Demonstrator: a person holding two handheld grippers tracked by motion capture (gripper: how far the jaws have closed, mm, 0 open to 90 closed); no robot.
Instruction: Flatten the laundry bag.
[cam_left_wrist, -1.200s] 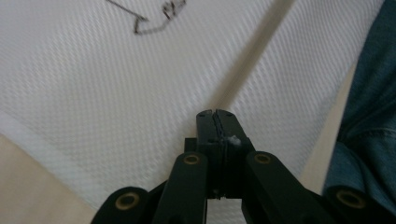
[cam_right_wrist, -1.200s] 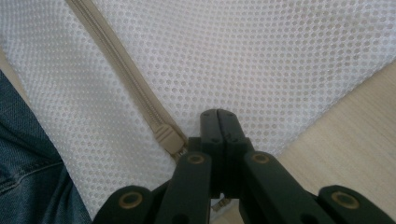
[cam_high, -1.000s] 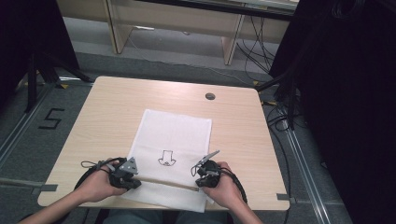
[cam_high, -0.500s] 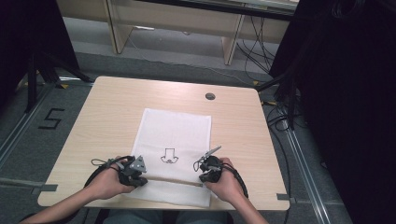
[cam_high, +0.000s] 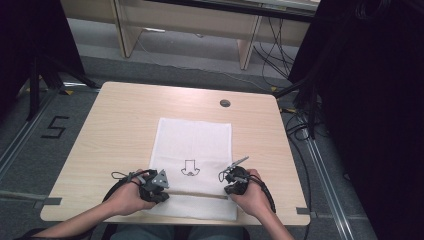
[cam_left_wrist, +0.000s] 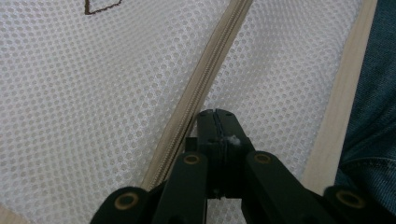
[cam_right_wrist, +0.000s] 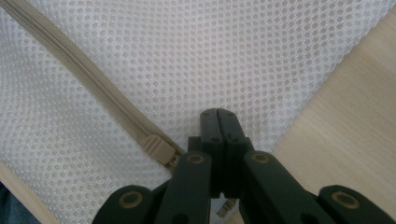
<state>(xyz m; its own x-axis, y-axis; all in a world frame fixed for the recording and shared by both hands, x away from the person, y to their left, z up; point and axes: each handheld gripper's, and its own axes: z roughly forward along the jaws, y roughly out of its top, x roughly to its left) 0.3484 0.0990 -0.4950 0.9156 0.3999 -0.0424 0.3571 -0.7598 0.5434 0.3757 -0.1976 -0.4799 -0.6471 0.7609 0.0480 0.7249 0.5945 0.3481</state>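
While both hands sit low in the high view, the white mesh bag lies flat in the middle of the table, running from about the centre of the frame down to the near edge. It's got a little dark outline drawing on it, roughly between the two grippers.

Left gripper is at the lower left of the bag, right gripper at the lower right, each one over the bag's near end where the beige zipper runs across.

From the left gripper view, the black jaws are pressed together, tips meeting just right of centre in the frame. They sit right beside the zipper, which runs diagonally from top centre down to the lower left. Can't tell if a bit of mesh is caught between them. A strip of table edge and blue fabric show at the far right.

Right gripper view is pretty much the same deal: jaws closed tight at the centre, mesh all around. The zipper comes down from the upper left and ends in a beige pull just left of the jaws, touching or nearly so. Bare wood is at the right side.
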